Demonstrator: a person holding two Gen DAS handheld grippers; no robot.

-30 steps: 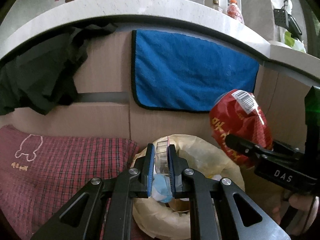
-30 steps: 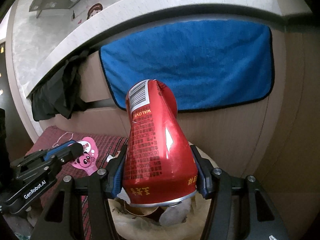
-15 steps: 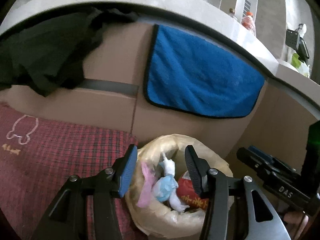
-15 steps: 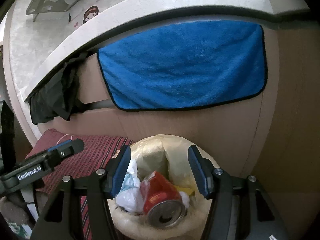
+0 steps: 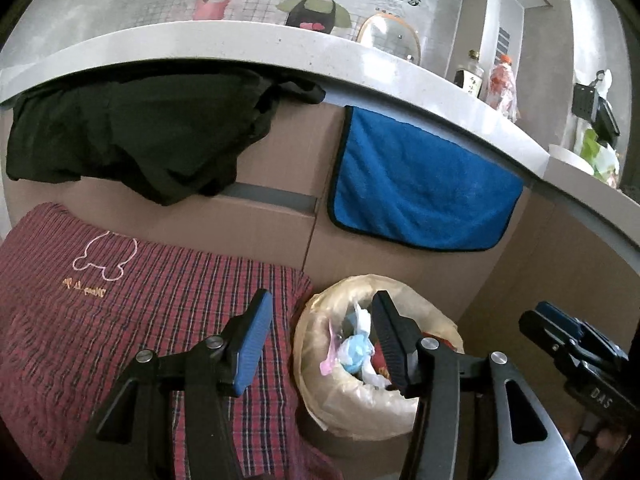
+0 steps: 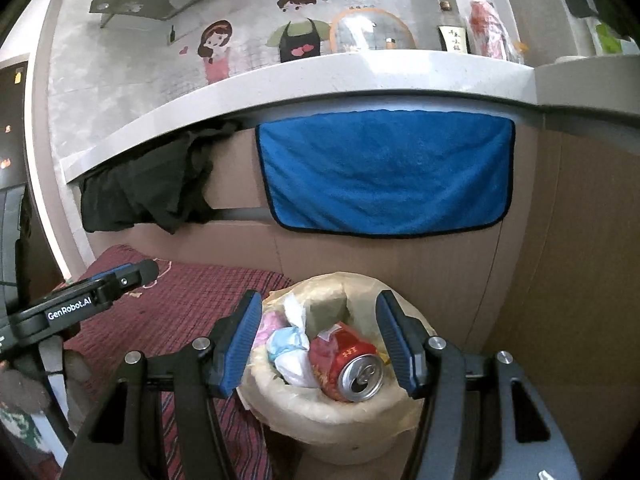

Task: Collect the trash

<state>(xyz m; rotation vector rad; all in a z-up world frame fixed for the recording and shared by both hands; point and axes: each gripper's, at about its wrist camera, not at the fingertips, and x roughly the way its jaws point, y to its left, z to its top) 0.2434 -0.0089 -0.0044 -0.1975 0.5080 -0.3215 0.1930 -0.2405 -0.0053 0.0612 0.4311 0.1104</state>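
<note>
Right wrist view looks down on the bin (image 6: 336, 412), its pale bag folded over the rim, with the right gripper (image 6: 318, 342) spread wide above it and gripping nothing. A red can (image 6: 348, 364) lies inside the bin, top end up toward the camera, against crumpled white and blue wrappers (image 6: 290, 346). Behind the bin stands a wooden cabinet with a blue towel (image 6: 386, 172) hanging on it; the bin's far rim sits close to that panel. A plaid cloth (image 6: 180, 300) butts up to the bin's left side.

Left wrist view catches what the other misses: the left gripper (image 5: 320, 340), also wide open and empty, straddles the bin's (image 5: 360, 408) left rim, one finger over the plaid cloth (image 5: 120, 300). From here the can is mostly hidden behind the right finger. Bare floor shows to the bin's right, where the right gripper (image 5: 560, 332) hangs clear of it.
</note>
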